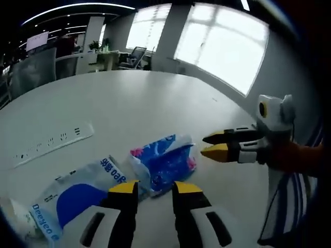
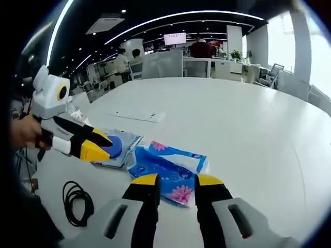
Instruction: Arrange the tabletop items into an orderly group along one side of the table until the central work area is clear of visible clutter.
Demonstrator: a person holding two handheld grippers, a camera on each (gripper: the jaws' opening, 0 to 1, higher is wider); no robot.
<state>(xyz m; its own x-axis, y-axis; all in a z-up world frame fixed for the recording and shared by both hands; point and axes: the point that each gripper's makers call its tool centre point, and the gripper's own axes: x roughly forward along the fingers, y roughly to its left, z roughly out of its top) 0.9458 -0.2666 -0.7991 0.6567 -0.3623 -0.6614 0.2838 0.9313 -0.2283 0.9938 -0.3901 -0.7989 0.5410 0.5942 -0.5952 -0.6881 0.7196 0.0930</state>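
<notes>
In the left gripper view, the left tool [image 1: 155,188] hovered low over the white desk [image 1: 134,103], its yellow-tipped jaws spread apart with nothing between them. Just ahead of the tips lay a blue tissue pack with pink flowers [image 1: 168,163], flat on the desk. To its left, touching or slightly overlapping it, lay a white pouch with a large blue patch and blue lettering [image 1: 77,194]. A white power strip [image 1: 51,142] lay farther off on the left, apart from both packs. At the right edge the right tool [image 1: 213,145] reached in, held by a hand in an orange sleeve [image 1: 297,155]; its jaws stood slightly apart and gripped nothing.

In the right gripper view, the right tool [image 2: 177,180] hung just over the near edge of the tissue pack [image 2: 168,170], its jaws spread and holding nothing. The left tool [image 2: 98,144] came in from the left, held by a hand [image 2: 23,132], its tips above the white pouch [image 2: 116,147], which lay beside the tissue pack. A coiled black cable [image 2: 76,201] lay near the desk edge at lower left, apart from the packs. The power strip [image 2: 135,115] lay beyond them. An open office with screens and seated people lay beyond the desk.
</notes>
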